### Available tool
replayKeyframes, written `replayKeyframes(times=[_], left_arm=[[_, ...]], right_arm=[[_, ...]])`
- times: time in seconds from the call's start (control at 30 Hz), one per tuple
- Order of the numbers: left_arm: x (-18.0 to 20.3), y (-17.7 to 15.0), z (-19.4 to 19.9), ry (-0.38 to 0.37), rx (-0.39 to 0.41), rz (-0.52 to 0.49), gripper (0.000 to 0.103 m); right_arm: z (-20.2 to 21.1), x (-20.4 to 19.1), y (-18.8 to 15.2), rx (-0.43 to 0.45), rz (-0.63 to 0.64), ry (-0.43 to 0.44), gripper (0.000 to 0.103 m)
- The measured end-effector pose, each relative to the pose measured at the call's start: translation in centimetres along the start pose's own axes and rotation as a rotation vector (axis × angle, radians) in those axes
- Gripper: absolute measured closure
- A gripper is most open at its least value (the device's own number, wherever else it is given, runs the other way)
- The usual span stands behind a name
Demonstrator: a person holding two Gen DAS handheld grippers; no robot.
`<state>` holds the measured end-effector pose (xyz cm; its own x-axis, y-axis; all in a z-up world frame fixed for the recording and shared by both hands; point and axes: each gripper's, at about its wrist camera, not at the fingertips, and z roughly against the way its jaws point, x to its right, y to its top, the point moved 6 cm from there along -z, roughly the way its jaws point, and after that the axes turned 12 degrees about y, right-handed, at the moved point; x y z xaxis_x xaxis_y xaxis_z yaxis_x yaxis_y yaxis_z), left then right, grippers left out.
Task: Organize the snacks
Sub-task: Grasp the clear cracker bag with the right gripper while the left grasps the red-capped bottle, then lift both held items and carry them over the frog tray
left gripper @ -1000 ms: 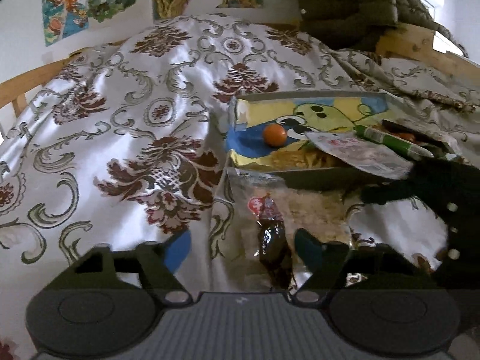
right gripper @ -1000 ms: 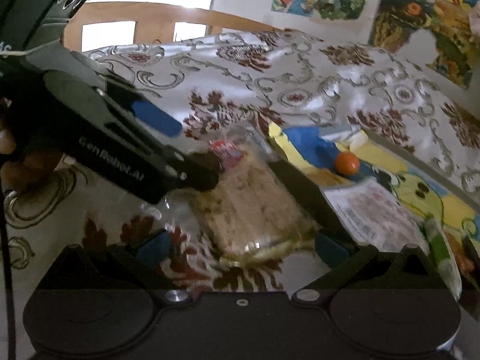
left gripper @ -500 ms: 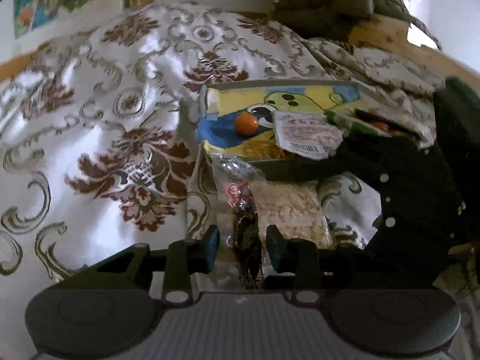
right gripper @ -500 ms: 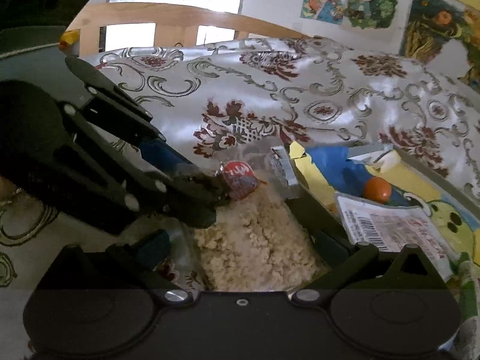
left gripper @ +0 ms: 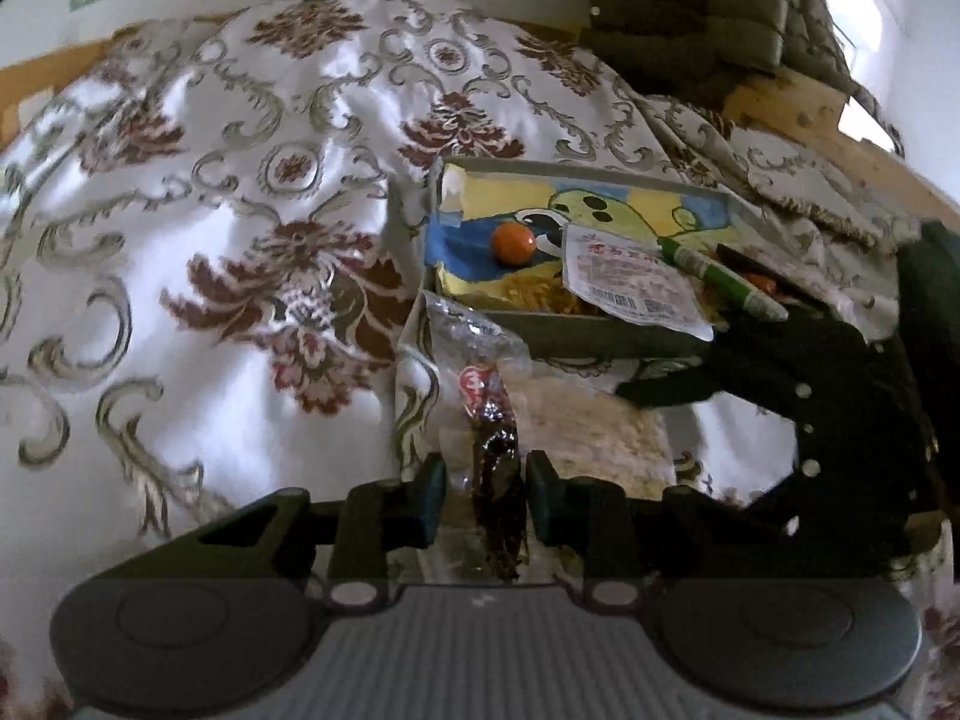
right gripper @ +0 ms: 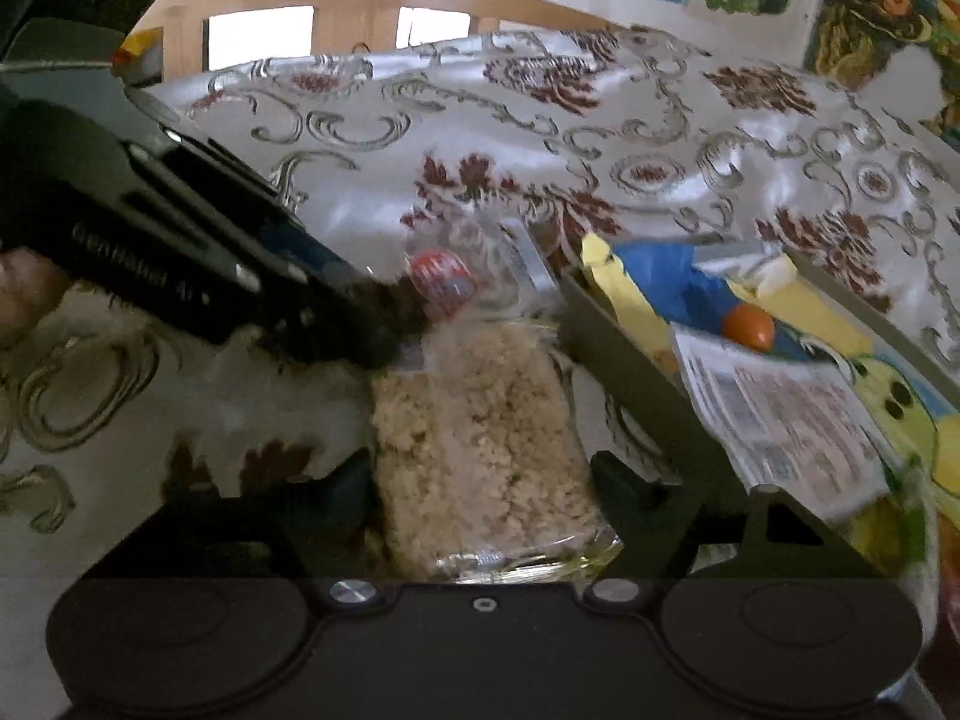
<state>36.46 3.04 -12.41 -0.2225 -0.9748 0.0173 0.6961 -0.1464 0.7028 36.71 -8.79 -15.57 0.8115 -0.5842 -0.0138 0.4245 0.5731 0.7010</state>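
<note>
A clear bag of pale crumbly snack (right gripper: 480, 438) lies on the patterned bedspread, against the near wall of a grey box (left gripper: 576, 339). A dark snack strip with a red round label (left gripper: 492, 456) lies along the bag's left side. My left gripper (left gripper: 485, 498) is shut on this dark strip. My right gripper (right gripper: 480, 480) has closed in on the crumbly bag, one finger on each side. The left gripper's fingers (right gripper: 336, 312) also show in the right wrist view. The box holds an orange ball (left gripper: 513, 243), a white packet (left gripper: 630, 282) and a green tube (left gripper: 720, 279).
The box (right gripper: 636, 372) has a cartoon-printed bottom. The white and maroon bedspread (left gripper: 240, 240) spreads to the left. A dark quilted jacket (left gripper: 690, 18) lies at the back right. A wooden bed frame (right gripper: 336, 6) runs behind, with posters on the wall.
My left gripper has closed from wide open onto the dark snack strip. My right gripper has moved forward and narrowed around the crumbly bag.
</note>
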Motion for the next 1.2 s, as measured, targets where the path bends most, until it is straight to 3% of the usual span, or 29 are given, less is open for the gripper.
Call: replayKeyframes(times=[0.17,0.27,0.33,0.47,0.57,0.67,0.7,0.73,1.2], left_arm=[[-0.7,-1.2,1.3,0.001,-0.009,0.054,0.073],[-1.4,-1.7,1.5,0.008,-0.006,0.097,0.074],[-1.7,-1.9,1.5,0.007,-0.004,0.122,0.074],[-2.0,-2.1,1.4,0.009,0.000,0.143,0.074],[-1.9,-2.3,1.6,0.015,0.010,0.133,0.074],[-1.7,-2.5,2.0,0.014,0.004,0.140,0.078],[-1.7,-2.6,2.2,0.011,-0.002,0.145,0.087],[-1.6,-2.7,2.4,0.010,-0.005,0.147,0.088],[0.1,-2.6,6.1,0.095,0.006,0.138,0.089]], right_arm=[[1.1,-1.4,-0.9,-0.042,0.018,-0.004,0.025],[0.6,-1.5,-0.4,-0.038,0.059,-0.032,0.008],[0.0,-1.1,0.0,-0.031,0.071,-0.039,0.004],[-1.3,0.6,0.1,-0.037,-0.082,0.065,0.009],[-0.6,0.7,-0.6,-0.011,-0.134,0.104,0.020],[0.5,-0.2,-1.3,-0.012,-0.139,0.077,0.023],[0.9,-0.6,-1.6,-0.012,-0.138,0.066,0.024],[1.5,-1.1,-2.0,-0.010,-0.137,0.053,0.024],[10.3,-5.4,-7.8,-0.026,-0.318,-0.040,0.024]])
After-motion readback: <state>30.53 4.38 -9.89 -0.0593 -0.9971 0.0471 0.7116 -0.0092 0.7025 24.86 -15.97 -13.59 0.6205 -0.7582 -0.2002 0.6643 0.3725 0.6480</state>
